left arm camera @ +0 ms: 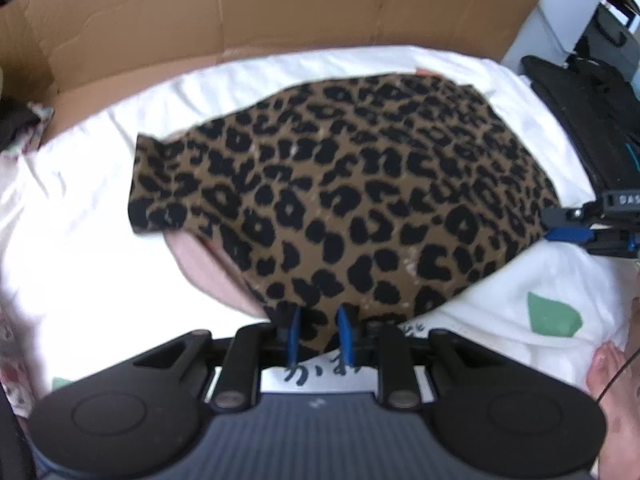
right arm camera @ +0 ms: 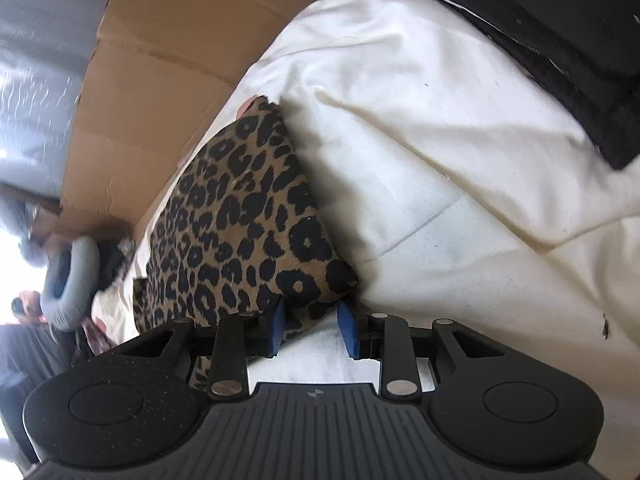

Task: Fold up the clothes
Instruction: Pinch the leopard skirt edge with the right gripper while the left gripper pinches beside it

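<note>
**A:** Two grippers are on the leopard-print garment (left arm camera: pixel 340 184), one at each end of its near edge. Your left gripper (left arm camera: pixel 320 332), at the bottom centre of its view, has its blue pads narrowly apart with the hem bunched between them; it looks pinched. Your right gripper (right arm camera: pixel 312 326) stands a little wider, with a corner of the print between its pads, and the left pad touches cloth. Whether the right pad bites, I cannot tell.

**B:** Where does the garment lie?

**A:** Spread over the white sheet (left arm camera: pixel 100 240), filling the middle of the left view, with a pink layer (left arm camera: pixel 208 268) peeking out at its lower left and the cardboard wall (left arm camera: pixel 240 12) along the top.

**B:** So how should I fold it well?

**A:** Check the right grip first, since a loose corner may slip. Then, I judge, lift both ends evenly, keep the edge taut between your hands, and carry it toward the far edge near the cardboard without dragging the pink layer along.
</note>
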The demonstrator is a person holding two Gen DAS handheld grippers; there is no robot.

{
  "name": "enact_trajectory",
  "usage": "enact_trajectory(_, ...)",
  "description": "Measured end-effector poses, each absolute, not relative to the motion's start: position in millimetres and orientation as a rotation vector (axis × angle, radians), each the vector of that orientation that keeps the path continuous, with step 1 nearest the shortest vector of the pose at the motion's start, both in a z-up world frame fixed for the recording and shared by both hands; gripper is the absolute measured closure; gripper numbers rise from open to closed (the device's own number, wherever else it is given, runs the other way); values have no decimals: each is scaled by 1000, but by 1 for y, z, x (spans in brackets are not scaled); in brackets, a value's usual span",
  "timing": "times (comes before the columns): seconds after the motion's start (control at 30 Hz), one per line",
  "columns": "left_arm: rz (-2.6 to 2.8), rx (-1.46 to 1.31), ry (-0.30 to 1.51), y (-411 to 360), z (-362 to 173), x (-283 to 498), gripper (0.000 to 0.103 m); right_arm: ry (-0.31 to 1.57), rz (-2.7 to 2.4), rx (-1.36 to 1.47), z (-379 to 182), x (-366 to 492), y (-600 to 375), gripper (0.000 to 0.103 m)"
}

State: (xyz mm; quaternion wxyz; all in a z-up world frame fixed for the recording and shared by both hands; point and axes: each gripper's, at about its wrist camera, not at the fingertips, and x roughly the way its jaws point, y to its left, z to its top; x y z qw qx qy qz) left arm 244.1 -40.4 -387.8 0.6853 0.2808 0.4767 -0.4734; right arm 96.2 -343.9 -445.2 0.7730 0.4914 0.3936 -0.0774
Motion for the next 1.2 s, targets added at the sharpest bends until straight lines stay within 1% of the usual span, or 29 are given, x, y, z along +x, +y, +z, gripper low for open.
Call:
enact_trajectory(0.13, -1044, 666, 1064, -38, -397, 242, 80, 841, -173, 1089, -445, 96, -347, 69)
enact_trajectory(0.17, -1039, 666, 1066, -37, -399, 243, 79, 839, -170, 1087, -445, 97, -347, 74)
enact_trajectory(0.2, -1035, 665, 1067, -37, -400, 244, 79, 837, -166, 1074, -443, 97, -346, 77)
enact_trajectory(0.3, -1021, 672, 1067, -34, -401, 247, 74, 829, -157, 1015, -436, 98, -343, 81)
enact_trajectory(0.37, -1014, 663, 1077, -32, -400, 249, 74, 814, -150, 1006, -432, 97, -343, 81)
enact_trajectory(0.47, -1014, 614, 1107, -27, -396, 254, 76, 808, -145, 1041, -434, 95, -346, 78)
enact_trajectory(0.5, -1010, 593, 1118, -25, -394, 255, 76, 810, -145, 1057, -437, 94, -347, 74)
enact_trajectory(0.57, -1000, 544, 1135, -21, -392, 259, 76, 809, -134, 1085, -442, 93, -346, 69)
enact_trajectory(0.77, -995, 437, 1182, -18, -391, 267, 75, 789, -120, 1123, -456, 98, -342, 67)
enact_trajectory(0.83, -996, 416, 1201, -19, -394, 268, 73, 781, -120, 1137, -457, 100, -344, 68)
enact_trajectory(0.87, -998, 407, 1211, -18, -395, 267, 73, 780, -118, 1130, -456, 102, -345, 77)
enact_trajectory(0.9, -1004, 399, 1218, -18, -397, 267, 72, 779, -116, 1118, -455, 103, -345, 81)
enact_trajectory(1.0, -1023, 387, 1229, -19, -402, 267, 67, 776, -117, 1095, -449, 107, -344, 85)
enact_trajectory(1.13, -1033, 334, 1254, -17, -410, 266, 62, 748, -110, 1083, -439, 111, -347, 86)
enact_trajectory(1.2, -1037, 308, 1260, -16, -412, 267, 61, 739, -110, 1076, -436, 112, -348, 86)
